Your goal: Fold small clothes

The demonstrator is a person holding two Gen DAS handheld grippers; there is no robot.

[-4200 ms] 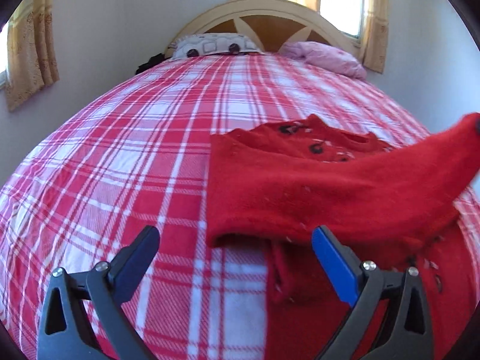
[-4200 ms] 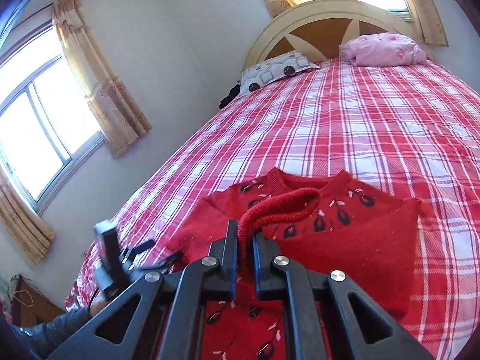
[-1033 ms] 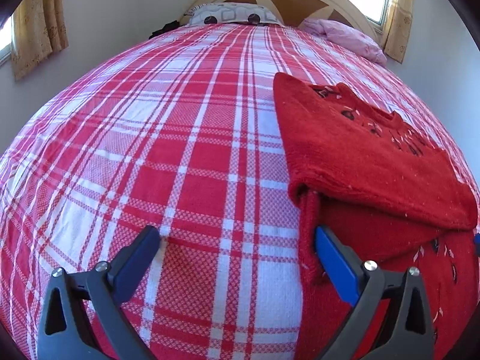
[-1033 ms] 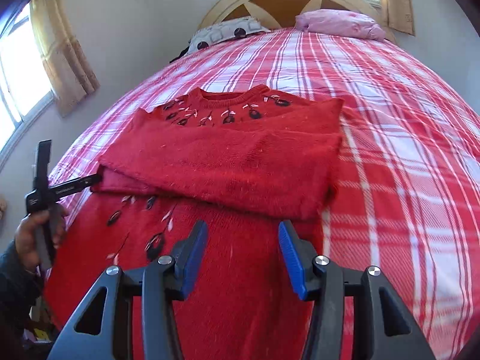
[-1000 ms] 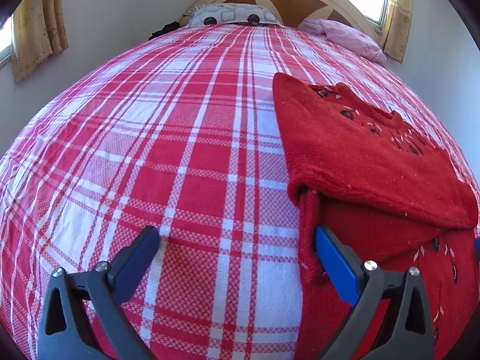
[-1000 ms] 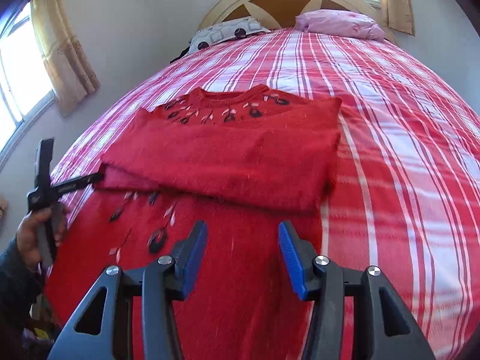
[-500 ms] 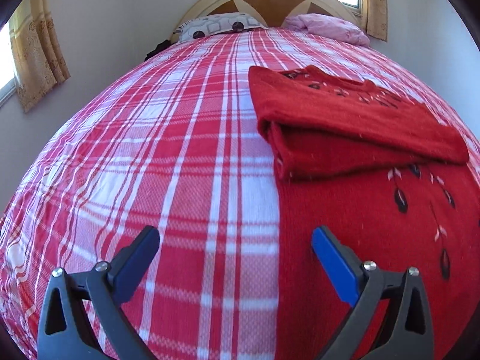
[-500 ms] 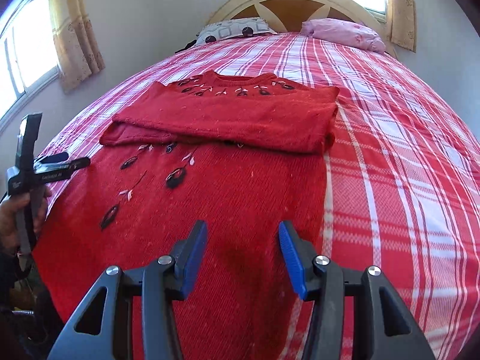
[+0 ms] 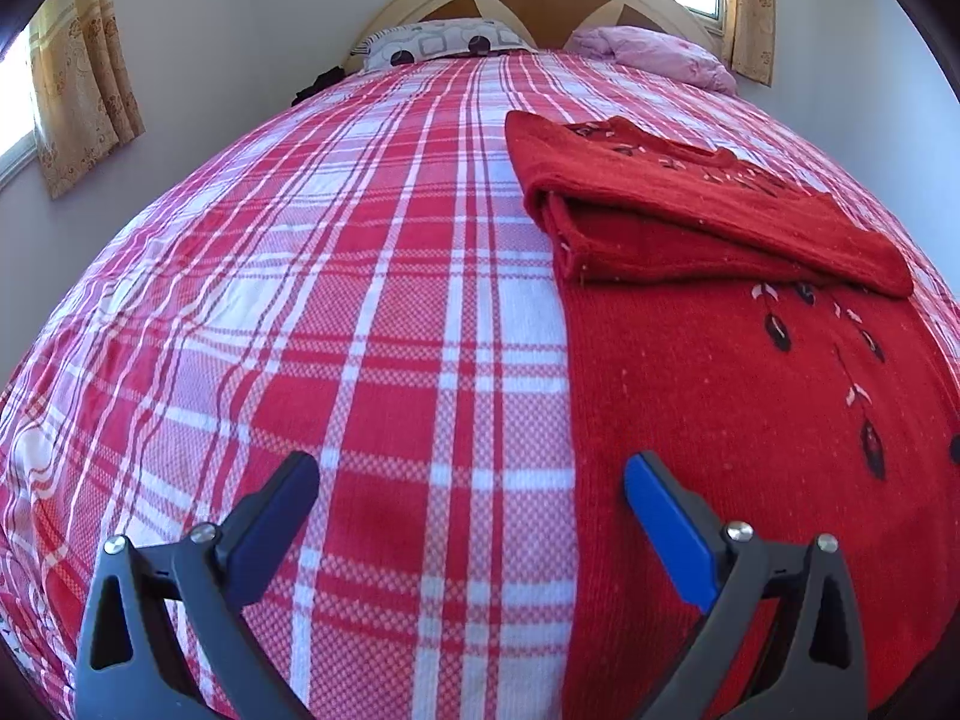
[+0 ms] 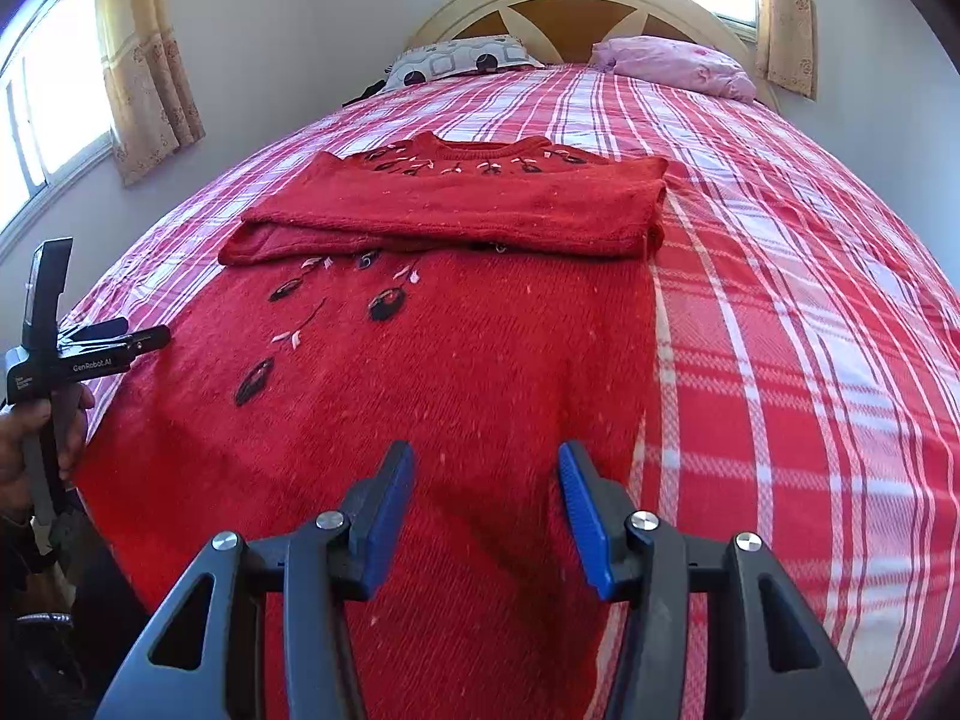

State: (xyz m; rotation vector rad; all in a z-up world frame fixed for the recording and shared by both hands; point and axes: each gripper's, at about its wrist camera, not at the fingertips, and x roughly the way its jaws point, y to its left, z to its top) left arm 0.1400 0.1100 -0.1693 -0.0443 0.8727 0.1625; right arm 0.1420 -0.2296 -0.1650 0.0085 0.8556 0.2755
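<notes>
A red knit sweater with dark leaf embroidery lies flat on the plaid bed, its sleeves folded across the chest. In the left wrist view the sweater fills the right side. My left gripper is open and empty, low over the bedspread at the sweater's left edge near the hem. It also shows in the right wrist view. My right gripper is open and empty, just above the sweater's lower right part.
The red and white plaid bedspread covers the whole bed. A patterned pillow and a pink pillow lie by the headboard. Walls and curtained windows stand on both sides.
The right gripper let go of the folded sleeve and opened. Both grippers have drawn back toward the hem end, so the sweater lies farther ahead of them.
</notes>
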